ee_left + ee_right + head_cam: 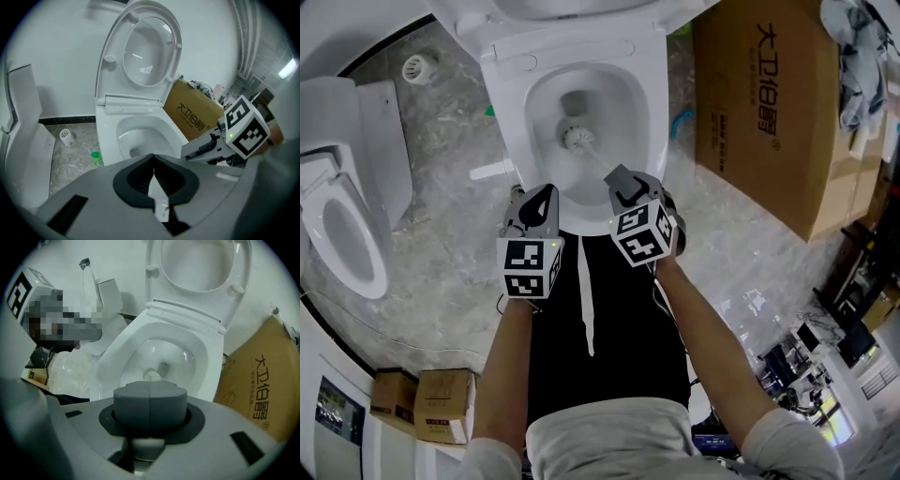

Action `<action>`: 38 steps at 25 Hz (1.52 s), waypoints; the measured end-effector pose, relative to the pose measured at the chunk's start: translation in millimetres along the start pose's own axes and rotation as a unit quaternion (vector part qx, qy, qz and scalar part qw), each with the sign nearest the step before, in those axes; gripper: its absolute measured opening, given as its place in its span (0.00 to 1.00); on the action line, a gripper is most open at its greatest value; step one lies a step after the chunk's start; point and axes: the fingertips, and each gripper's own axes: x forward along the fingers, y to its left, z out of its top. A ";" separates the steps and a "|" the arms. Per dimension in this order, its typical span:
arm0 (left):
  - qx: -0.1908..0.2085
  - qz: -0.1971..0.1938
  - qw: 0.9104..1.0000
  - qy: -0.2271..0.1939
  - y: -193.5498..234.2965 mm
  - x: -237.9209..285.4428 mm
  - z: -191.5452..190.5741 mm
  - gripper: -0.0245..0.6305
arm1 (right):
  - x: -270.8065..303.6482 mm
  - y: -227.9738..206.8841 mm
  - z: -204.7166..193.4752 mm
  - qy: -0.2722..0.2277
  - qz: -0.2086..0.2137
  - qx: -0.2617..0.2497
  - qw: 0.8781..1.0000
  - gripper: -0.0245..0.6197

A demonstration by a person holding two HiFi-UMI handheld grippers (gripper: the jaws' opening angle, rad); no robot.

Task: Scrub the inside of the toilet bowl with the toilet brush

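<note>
Brown cardboard box (769,103) with printed characters at right, grey cloth (860,52) heaped on top, second toilet (345,230) at left, small white slotted cup (419,67) on marbled grey floor (441,159), two small cartons (422,403) lower left.

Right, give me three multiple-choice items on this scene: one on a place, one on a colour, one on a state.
1. Where is the head of the toilet brush? A on the floor; B inside the toilet bowl; C in a bucket.
2. What colour is the big cardboard box? A brown; B blue; C white.
3. How does the toilet lid stand? A shut; B raised; C taken off.
Answers: 1 B: the bristles lie low in the bowl. 2 A: its sides are brown. 3 B: it stands upright behind the bowl.
</note>
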 end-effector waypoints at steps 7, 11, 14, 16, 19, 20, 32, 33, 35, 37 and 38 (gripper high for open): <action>-0.025 0.022 0.999 -0.017 39.4 -23.0 2.0 0.05 | 3.0 16.4 39.1 -0.003 -0.008 -0.038 0.999 0.26; -0.046 0.034 0.998 -0.032 57.7 -30.3 0.4 0.05 | 8.6 10.2 62.2 -0.004 -0.017 -0.053 0.998 0.26; -0.061 0.041 0.996 -0.040 66.0 -36.2 -2.9 0.05 | 11.4 1.9 77.6 -0.005 -0.023 -0.054 0.998 0.26; -0.070 0.046 0.996 -0.044 70.8 -39.4 -4.7 0.05 | 14.6 -4.9 87.1 -0.005 -0.029 -0.056 0.998 0.26; -0.075 0.052 0.995 -0.046 77.2 -43.6 -10.6 0.05 | 20.4 -11.8 96.2 -0.004 -0.033 -0.053 0.998 0.26; -0.077 0.055 0.994 -0.046 79.2 -44.8 -13.2 0.05 | 21.6 -13.2 97.8 -0.003 -0.033 -0.052 0.998 0.26; -0.078 0.041 0.995 -0.052 70.2 -46.2 -8.8 0.05 | 11.4 -14.8 88.6 -0.021 -0.023 0.011 0.999 0.26; -0.073 0.035 0.995 -0.051 66.1 -46.9 -6.7 0.05 | 6.1 -13.9 87.1 -0.025 -0.023 0.024 0.999 0.26; -0.059 0.020 0.997 -0.045 57.6 -49.1 -3.0 0.05 | -7.6 -10.4 83.6 -0.034 -0.026 0.049 0.998 0.26; -0.045 0.005 0.998 -0.035 49.6 -53.2 2.0 0.05 | -25.1 -6.6 80.7 -0.046 -0.030 0.081 0.995 0.26; -0.040 -0.002 0.999 -0.030 44.1 -56.0 5.2 0.05 | -34.9 -5.8 78.1 -0.052 -0.030 0.100 0.993 0.26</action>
